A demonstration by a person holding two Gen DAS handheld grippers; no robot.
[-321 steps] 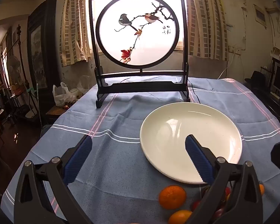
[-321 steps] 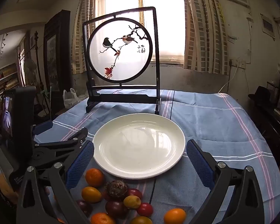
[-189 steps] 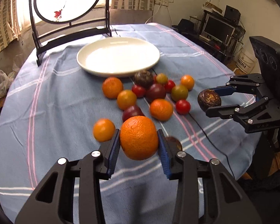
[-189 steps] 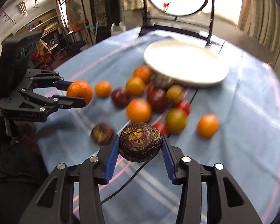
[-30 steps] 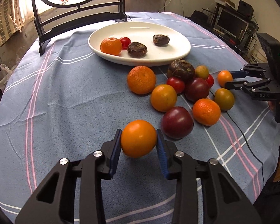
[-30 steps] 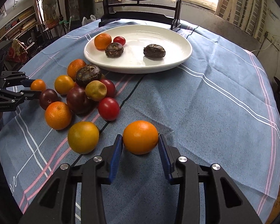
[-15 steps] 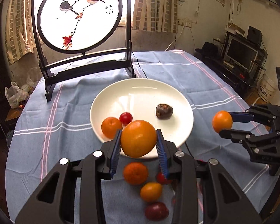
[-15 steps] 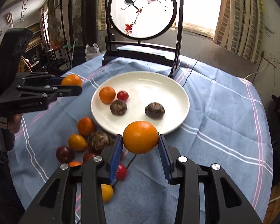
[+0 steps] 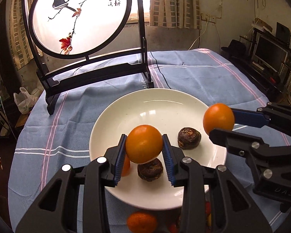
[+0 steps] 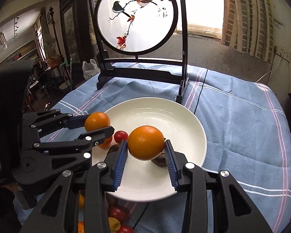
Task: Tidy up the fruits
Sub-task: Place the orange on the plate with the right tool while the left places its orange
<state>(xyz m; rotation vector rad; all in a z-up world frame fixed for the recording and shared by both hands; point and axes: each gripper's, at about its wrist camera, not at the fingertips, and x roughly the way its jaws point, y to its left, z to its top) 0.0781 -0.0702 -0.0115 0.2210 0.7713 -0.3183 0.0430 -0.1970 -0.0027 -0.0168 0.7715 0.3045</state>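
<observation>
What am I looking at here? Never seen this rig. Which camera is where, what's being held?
No robot arm: a person holds two hand-held grippers, each with a fisheye camera looking along its jaws. One picture is from the left wrist, the other from the right, so each also shows the other gripper from the side. The left gripper is shut on an orange; the right gripper is shut on another orange. Both hover over a white plate on a blue tablecloth. The plate holds two dark brown fruits, a small red fruit and an orange one. More fruit lies at the near edge. Behind stands a bird-painted screen.
</observation>
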